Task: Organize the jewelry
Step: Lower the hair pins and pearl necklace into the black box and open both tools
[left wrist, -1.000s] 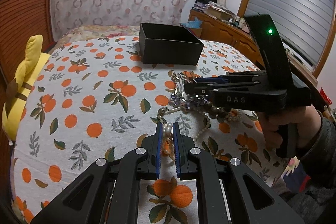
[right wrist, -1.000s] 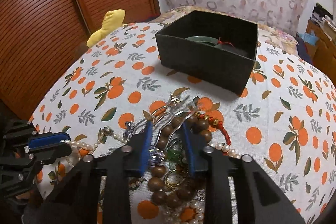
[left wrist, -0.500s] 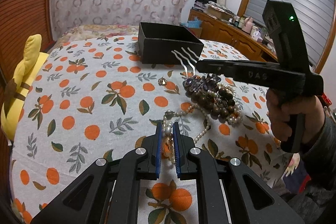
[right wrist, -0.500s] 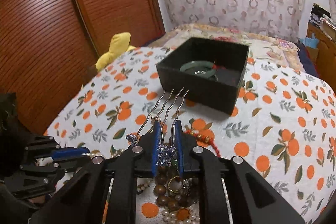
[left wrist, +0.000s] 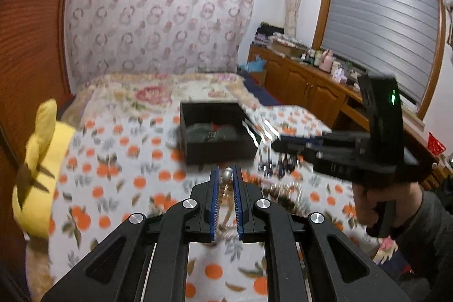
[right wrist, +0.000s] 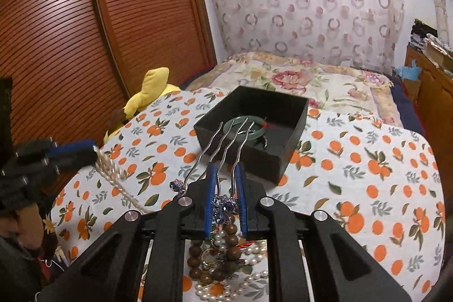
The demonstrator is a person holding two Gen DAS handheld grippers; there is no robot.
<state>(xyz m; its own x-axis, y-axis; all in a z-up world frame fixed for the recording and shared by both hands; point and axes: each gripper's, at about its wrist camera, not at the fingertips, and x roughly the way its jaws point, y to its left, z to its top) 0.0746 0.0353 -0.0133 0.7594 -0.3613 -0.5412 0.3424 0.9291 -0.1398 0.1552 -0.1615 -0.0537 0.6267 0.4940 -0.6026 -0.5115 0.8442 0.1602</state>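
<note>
My left gripper [left wrist: 226, 174] is shut on a pearl necklace [left wrist: 227, 190] and holds it raised, the strand hanging down to the cloth; it also shows in the right wrist view [right wrist: 113, 174]. My right gripper [right wrist: 225, 169] is shut on a silver hair comb [right wrist: 226, 146] with purple beads, its prongs pointing toward the black box [right wrist: 286, 157]. In the box lies a green bangle [right wrist: 256, 135]. The right gripper [left wrist: 276, 143] shows in the left wrist view, just right of the box [left wrist: 218, 152]. Brown beads and pearls [right wrist: 223, 259] lie in a pile under it.
The orange-print cloth [right wrist: 368, 188] covers the table. A yellow plush toy [left wrist: 42, 166] lies at the left edge. A bed with a floral quilt [right wrist: 311, 81] is behind the box. A wooden cabinet [left wrist: 311, 87] stands at the right.
My left gripper has lifted the pearl necklace off the cloth and moved toward the box. My right gripper has carried the hair comb up and forward toward the box.
</note>
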